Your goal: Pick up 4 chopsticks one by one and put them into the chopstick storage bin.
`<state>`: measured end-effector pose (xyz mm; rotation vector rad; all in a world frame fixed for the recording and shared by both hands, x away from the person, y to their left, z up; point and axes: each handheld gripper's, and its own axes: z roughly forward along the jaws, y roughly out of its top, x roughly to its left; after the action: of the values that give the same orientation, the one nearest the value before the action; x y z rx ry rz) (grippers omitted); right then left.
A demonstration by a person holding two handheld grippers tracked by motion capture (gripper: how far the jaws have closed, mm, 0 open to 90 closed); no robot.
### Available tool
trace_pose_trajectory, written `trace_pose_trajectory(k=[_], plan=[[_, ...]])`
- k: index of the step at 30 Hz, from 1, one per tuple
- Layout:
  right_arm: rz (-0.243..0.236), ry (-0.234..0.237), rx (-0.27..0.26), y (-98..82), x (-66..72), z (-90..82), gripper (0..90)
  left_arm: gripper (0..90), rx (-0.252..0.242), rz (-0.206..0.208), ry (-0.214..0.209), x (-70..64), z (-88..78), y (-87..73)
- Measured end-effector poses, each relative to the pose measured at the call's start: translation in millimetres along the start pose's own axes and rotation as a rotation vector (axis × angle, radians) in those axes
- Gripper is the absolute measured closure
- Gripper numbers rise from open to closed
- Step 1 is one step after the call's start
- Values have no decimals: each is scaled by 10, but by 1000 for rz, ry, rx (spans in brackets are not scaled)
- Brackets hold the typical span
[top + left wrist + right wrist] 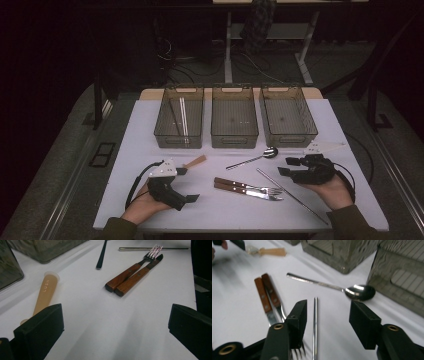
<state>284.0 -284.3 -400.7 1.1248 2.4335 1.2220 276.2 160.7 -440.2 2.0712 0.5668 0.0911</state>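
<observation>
Hovering over the metal chopstick (315, 325), the right gripper (328, 315) has its jaws apart on either side of it, not touching. That thin, straight, shiny rod lies just right of the fork (260, 189). Left gripper (115, 327) jaws gape wide over bare table (100, 322); its view reveals lettering on the beige stick (46, 293).

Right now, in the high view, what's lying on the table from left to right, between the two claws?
Left claw → tan spoon → wooden-handled knife and fork, lying side by side → metal spoon → metal chopstick → right claw. The spoon and the knife-and-fork pair overlap a bit sideways.
</observation>
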Motion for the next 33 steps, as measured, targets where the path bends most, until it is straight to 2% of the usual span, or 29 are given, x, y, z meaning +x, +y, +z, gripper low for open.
trace_pose_trajectory(k=[6, 9, 11, 15, 20, 33], plan=[[-8, -18, 25, -207, 15, -70, 576, 0, 1, -1, 2, 3, -2, -3], [-38, -39, 45, -273, 16, -67, 584, 0, 3, 0, 1, 2, 1, -4], [-23, -47, 54, -311, 24, -67, 619, 0, 4, 1, 2, 2, 0, -3], [-11, -22, 68, -364, 56, -101, 641, 0, 7, 5, 3, 1, -5, -3], [-5, -8, 115, -476, 84, -118, 669, 0, 7, 2, 3, -5, 2, -4], [-44, 4, 183, -544, 105, -17, 763, 0, 13, 6, 0, -11, 6, -4]])
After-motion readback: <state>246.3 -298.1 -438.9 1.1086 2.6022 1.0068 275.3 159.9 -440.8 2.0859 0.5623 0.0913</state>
